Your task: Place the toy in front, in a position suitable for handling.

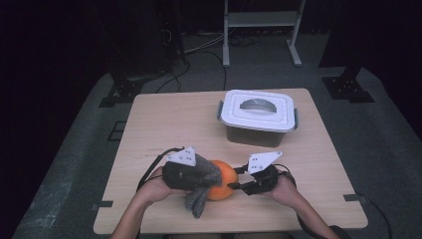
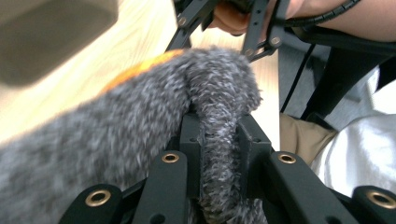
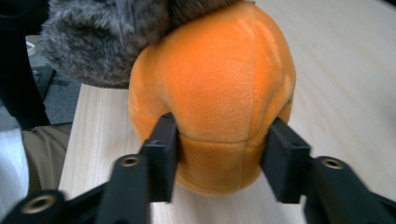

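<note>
Left gripper [image 2: 219, 135] clamped tight on a fold of grey fur [image 2: 140, 140], pinching the fuzzy cloth so it stays draped over the orange plush [image 3: 215, 102]. Near the front edge of the table [image 1: 164, 114], between both hands, sits that plush, fur lying across its left and top side and trailing down toward the table edge. Right gripper [image 3: 219, 158] closed in from the opposite side, jaws set narrow against the plush's flanks, pads touching and slightly denting the soft body. Probably a bracing hold: steadying the ball from the right so the left can tug or peel the fur without dragging everything along. In the high view, left gripper [image 1: 191, 174] and right gripper [image 1: 239, 183] facing each other across the toy, level with the tabletop. Well apart, farther back: lidded box [image 1: 259, 117], shut, handle folded flat, likely the destination for one piece or the other. Grip on the fur deep between the jaws, so little chance of slipping.
</note>
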Demonstrator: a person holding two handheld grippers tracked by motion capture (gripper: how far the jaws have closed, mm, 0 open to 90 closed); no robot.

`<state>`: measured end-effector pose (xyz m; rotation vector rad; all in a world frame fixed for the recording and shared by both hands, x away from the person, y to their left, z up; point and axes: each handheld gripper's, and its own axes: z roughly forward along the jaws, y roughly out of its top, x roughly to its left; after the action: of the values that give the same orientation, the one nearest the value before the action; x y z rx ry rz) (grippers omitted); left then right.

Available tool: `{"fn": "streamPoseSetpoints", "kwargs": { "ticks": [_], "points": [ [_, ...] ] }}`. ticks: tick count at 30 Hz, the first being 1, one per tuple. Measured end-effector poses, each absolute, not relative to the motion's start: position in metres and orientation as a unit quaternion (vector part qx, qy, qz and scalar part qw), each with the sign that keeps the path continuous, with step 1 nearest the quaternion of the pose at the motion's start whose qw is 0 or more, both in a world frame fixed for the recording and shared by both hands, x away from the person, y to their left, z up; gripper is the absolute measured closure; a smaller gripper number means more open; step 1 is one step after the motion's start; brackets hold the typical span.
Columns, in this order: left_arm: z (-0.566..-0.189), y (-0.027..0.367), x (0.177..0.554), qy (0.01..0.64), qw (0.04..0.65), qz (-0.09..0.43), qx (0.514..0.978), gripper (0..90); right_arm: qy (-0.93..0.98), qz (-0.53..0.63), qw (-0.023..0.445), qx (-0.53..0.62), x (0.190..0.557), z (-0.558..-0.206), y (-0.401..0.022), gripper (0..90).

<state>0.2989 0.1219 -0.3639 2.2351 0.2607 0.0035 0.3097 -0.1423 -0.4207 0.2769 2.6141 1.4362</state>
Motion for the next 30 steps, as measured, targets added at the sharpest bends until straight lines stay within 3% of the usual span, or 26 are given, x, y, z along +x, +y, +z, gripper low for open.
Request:
{"fn": "streamPoseSetpoints", "kwargs": {
  "ticks": [6,20,30],
  "points": [
    [-0.35,0.094,0.294,0.067,0.41,0.015,0.91,75.3,0.869,0.482,0.088,0.073,0.3,-0.412,-0.134,56.5],
    [-0.364,0.129,0.303,0.114,0.44,0.01,0.89,75.5,0.87,0.477,0.095,0.082,0.304,-0.416,-0.143,59.6],
    [-0.353,0.105,0.308,0.086,0.454,0.009,0.887,75.5,0.87,0.477,0.097,0.074,0.301,-0.415,-0.14,59.7]
  ]
}}
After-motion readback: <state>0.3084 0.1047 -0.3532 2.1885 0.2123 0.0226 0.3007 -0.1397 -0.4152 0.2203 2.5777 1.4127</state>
